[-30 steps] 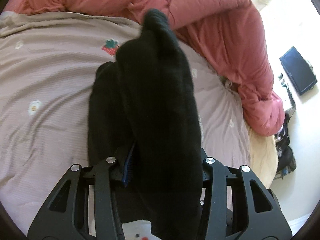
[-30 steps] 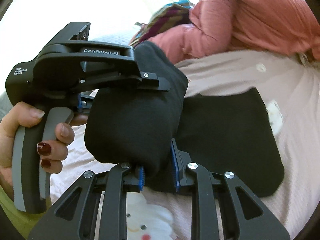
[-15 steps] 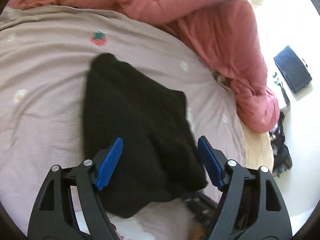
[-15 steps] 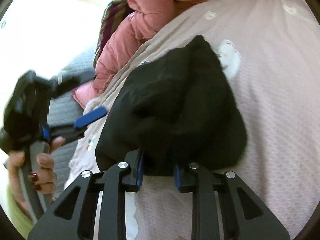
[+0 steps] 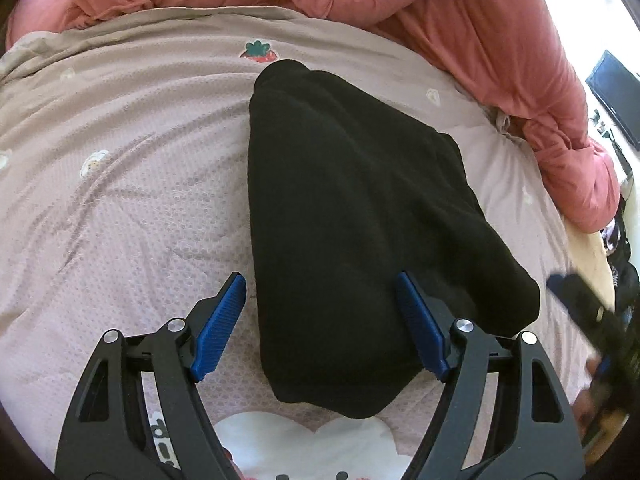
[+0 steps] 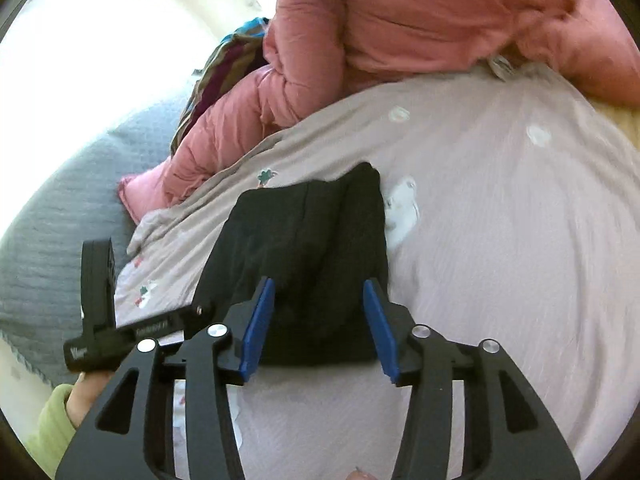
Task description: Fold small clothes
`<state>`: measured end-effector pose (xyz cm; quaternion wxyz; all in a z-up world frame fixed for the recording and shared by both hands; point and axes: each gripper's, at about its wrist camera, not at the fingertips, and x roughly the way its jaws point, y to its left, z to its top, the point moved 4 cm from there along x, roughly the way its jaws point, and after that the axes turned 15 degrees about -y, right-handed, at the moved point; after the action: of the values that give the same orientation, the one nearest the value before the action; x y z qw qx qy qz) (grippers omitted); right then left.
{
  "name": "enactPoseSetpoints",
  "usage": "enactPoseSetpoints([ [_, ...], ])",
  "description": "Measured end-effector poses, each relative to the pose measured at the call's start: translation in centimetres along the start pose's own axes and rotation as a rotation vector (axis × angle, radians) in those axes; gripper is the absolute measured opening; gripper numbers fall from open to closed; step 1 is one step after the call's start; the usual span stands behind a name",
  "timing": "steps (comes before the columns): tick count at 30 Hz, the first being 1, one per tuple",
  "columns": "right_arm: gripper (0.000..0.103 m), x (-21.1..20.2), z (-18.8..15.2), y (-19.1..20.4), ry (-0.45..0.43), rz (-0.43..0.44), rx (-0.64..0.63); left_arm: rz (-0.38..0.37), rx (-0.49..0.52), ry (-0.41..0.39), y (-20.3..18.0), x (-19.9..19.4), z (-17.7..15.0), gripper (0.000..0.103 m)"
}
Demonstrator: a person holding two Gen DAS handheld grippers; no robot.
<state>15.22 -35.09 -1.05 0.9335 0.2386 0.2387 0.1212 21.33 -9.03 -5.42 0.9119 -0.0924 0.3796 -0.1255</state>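
Left gripper (image 5: 320, 320): jaws spread, pads clear of cloth, nothing held. Right gripper (image 6: 318, 320): jaws opening, garment edge between pads, no pinch visible. Black garment (image 5: 352, 216) lies folded on pink printed bedsheet (image 5: 120, 200), just short of pink duvet (image 5: 460, 20). You look to be at release after fold. Next: draw both grippers back without dragging cloth, check edges. No containers in view.

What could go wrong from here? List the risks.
1. The black garment lies folded but skewed, one corner jutting out; it may slump open.
2. The right gripper is opening with the garment's edge between its fingers; pulling back could drag the fold.
3. The left gripper straddles the near edge, open; it could snag the cloth.
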Motion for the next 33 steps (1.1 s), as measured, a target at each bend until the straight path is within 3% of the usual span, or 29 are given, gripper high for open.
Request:
enactPoseSetpoints([
  [4, 0.048, 4.2, 1.0, 0.6, 0.105, 0.046, -0.014, 0.012, 0.030, -0.009, -0.5, -0.4, 0.1, 0.069],
  [9, 0.048, 8.9, 0.8, 0.0, 0.205, -0.019, -0.008, 0.009, 0.037, -0.015, -0.8, -0.6, 0.1, 0.069],
  [14, 0.047, 11.7, 0.2, -1.0, 0.232, -0.010, 0.070, 0.011, 0.064, -0.026, -1.0, -1.0, 0.2, 0.069],
  [15, 0.044, 11.9, 0.2, -1.1, 0.227, -0.008, 0.076, 0.013, 0.068, -0.029, -1.1, -1.1, 0.2, 0.069],
  [17, 0.023, 11.9, 0.4, -0.9, 0.217, 0.015, 0.080, 0.014, 0.075, -0.032, -1.2, -1.2, 0.3, 0.069],
  [19, 0.015, 11.6, 0.8, -0.2, 0.191, 0.023, 0.039, 0.016, 0.079, -0.034, -1.1, -1.3, 0.3, 0.069],
  [23, 0.012, 9.8, 2.2, 1.3, 0.099, 0.019, -0.066, 0.005, 0.082, -0.040, -1.3, -1.7, 0.5, 0.069],
  [27, 0.012, 8.8, 2.5, 1.7, 0.044, -0.054, -0.208, -0.033, 0.075, -0.034, -1.9, -1.9, 0.4, 0.069],
  [28, 0.004, 9.0, 2.1, 1.4, 0.042, -0.113, -0.258, -0.028, 0.088, -0.029, -2.1, -1.8, 0.3, 0.069],
  [30, 0.004, 10.0, 1.3, 0.2, 0.056, -0.229, -0.348, -0.016, 0.097, -0.025, -2.0, -1.5, 0.1, 0.070],
  [33, 0.002, 10.7, 0.1, -2.5, 0.118, -0.289, -0.314, -0.018, 0.065, -0.014, -1.5, -1.3, 0.0, 0.071],
])
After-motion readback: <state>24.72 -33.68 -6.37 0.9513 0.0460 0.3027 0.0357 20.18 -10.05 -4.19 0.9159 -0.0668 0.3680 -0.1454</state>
